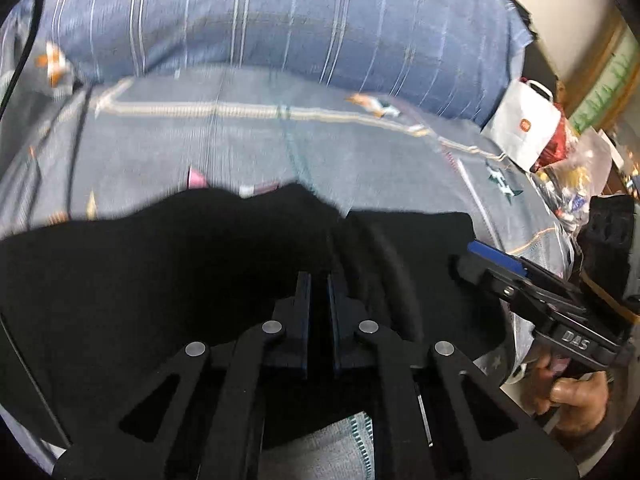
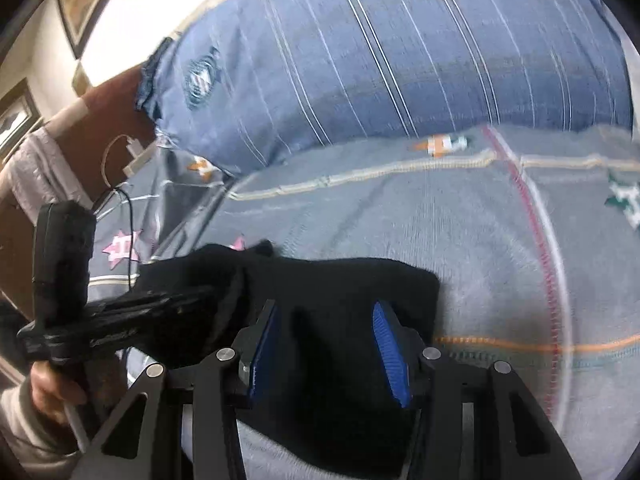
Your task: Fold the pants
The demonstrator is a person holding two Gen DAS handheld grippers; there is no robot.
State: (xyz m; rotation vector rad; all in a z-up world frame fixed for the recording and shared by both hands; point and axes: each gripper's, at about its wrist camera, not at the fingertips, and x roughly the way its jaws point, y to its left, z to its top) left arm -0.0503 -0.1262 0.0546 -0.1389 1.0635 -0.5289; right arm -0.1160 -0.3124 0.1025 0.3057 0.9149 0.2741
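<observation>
Black pants [image 1: 200, 272] on the bedspread [image 1: 240, 152] are pinched between the clenched left gripper [image 1: 319, 284], while the released right gripper [image 2: 326, 320] straddles them ungripped, so a lopsided fold may be dragged.

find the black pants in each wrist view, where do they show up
Left wrist: the black pants fill the lower half, with the left gripper closed on the cloth.
Right wrist: the pants lie low in the centre, under the open right gripper.
Shared landmark: the striped blue pillow along the top of both views.
</observation>
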